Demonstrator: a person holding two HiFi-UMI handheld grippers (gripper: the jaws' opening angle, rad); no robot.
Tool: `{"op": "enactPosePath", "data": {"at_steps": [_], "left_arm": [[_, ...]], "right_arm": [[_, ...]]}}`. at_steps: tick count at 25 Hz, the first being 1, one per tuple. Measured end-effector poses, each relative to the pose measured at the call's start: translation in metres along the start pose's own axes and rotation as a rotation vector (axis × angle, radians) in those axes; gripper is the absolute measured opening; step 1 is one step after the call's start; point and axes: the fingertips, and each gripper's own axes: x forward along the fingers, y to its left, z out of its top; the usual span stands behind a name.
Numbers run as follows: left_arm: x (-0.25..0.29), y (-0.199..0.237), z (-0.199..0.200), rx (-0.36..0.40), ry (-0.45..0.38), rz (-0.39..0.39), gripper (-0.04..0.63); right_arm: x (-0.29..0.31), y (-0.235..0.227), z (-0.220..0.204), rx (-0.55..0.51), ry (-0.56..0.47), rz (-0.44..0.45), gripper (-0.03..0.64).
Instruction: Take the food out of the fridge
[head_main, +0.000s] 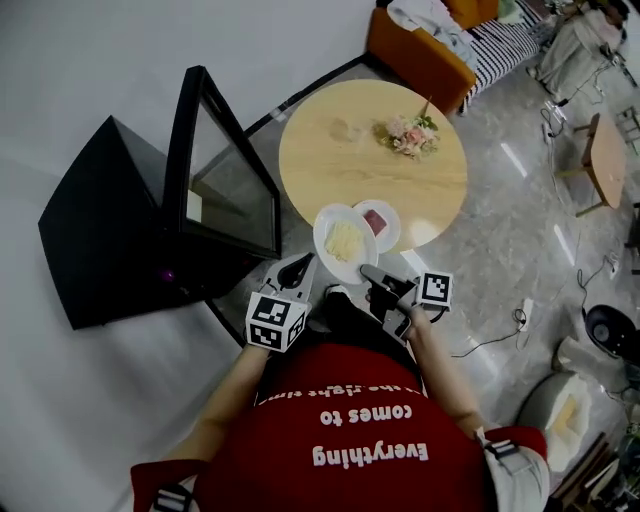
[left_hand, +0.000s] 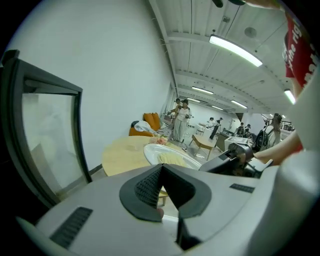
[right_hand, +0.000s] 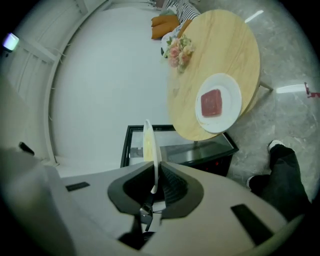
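A white plate of pale yellow food (head_main: 344, 242) hangs level over the near edge of the round wooden table (head_main: 340, 160). My right gripper (head_main: 370, 273) is shut on its near rim. In the right gripper view the plate (right_hand: 149, 142) shows edge-on between the pads. A second white plate with a red slab of meat (head_main: 378, 221) lies on the table beside it, and this meat plate (right_hand: 218, 102) also shows in the right gripper view. My left gripper (head_main: 298, 270) is shut and empty, just left of the held plate (left_hand: 167, 156). The black fridge (head_main: 110, 225) stands at the left, its glass door (head_main: 230, 180) open.
A bunch of pink flowers (head_main: 408, 134) lies on the far side of the table. An orange sofa (head_main: 420, 50) with clothes stands beyond it, and a small wooden side table (head_main: 604, 158) at the right. Cables run over the grey floor (head_main: 500, 335). People stand far off (left_hand: 180, 120).
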Motion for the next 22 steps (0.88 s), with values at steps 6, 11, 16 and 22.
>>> {"op": "enactPosePath", "data": {"at_steps": [6,11,16,22], "left_arm": [[0.058,-0.033,0.002,0.043,0.010,-0.111,0.003],[0.090,-0.069,0.009,0.097,0.031,-0.195,0.003],[0.110,-0.092,0.015,0.142,0.053,-0.254,0.003],[0.125,-0.107,0.014,0.193,0.087,-0.278,0.003]], "right_arm": [[-0.041,-0.021,0.041,0.005,-0.132,-0.003,0.034],[-0.085,-0.032,0.064,0.036,-0.258,-0.001,0.034],[-0.115,-0.051,0.082,0.042,-0.345,-0.024,0.034],[-0.129,-0.108,0.112,0.090,-0.427,-0.078,0.035]]}}
